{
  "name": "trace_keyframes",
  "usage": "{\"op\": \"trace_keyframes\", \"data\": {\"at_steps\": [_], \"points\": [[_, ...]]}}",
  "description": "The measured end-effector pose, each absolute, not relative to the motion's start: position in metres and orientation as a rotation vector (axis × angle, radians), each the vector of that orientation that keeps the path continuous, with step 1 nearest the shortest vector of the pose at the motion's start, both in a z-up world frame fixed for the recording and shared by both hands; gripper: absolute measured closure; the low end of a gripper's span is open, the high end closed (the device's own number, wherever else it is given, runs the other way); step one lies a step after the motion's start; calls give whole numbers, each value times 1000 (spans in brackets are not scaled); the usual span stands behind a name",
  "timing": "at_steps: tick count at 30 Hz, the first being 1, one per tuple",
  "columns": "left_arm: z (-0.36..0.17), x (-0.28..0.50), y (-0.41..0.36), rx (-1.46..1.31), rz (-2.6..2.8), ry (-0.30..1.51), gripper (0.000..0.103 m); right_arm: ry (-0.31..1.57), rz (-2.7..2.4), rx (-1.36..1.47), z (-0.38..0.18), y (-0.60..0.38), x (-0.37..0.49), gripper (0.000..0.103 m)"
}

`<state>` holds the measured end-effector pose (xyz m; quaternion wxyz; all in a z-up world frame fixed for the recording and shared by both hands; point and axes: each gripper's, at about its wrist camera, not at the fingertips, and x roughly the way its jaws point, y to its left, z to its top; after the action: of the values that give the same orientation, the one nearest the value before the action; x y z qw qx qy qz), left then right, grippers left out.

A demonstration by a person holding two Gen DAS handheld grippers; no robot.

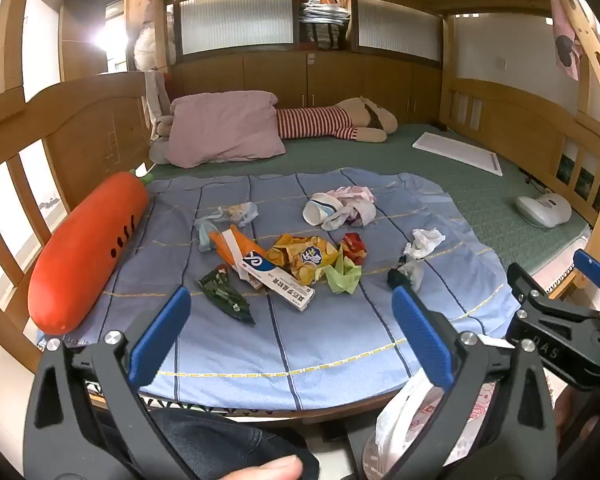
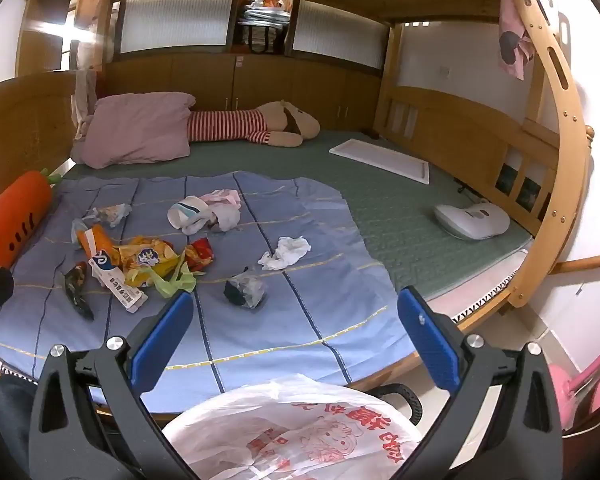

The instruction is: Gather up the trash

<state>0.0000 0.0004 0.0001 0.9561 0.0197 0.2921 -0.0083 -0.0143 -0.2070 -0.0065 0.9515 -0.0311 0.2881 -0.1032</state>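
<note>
Trash lies scattered on a blue sheet (image 1: 320,336) on the bed: a toothpaste box (image 1: 276,276), a yellow snack bag (image 1: 304,256), a dark green wrapper (image 1: 226,294), a paper cup (image 1: 320,208), white tissue (image 1: 424,242) and a dark wad in clear plastic (image 2: 246,290). My left gripper (image 1: 292,308) is open over the sheet's near edge, nothing between its fingers. My right gripper (image 2: 296,312) is open too, empty, near the bed's front edge. A white plastic bag with red print (image 2: 296,432) sits below it, off the bed.
An orange carrot cushion (image 1: 88,248) lies along the left rail. A pink pillow (image 1: 224,128) and a striped plush toy (image 1: 332,120) lie at the back. A white board (image 1: 458,152) and a white device (image 1: 544,210) rest on the green mattress at right.
</note>
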Motion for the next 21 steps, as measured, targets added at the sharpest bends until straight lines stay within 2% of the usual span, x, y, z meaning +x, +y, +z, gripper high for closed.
{"op": "trace_keyframes", "data": {"at_steps": [21], "points": [[0,0,0,46,-16,595,3,585,-201,-52,-7,-204,-14,3]]}}
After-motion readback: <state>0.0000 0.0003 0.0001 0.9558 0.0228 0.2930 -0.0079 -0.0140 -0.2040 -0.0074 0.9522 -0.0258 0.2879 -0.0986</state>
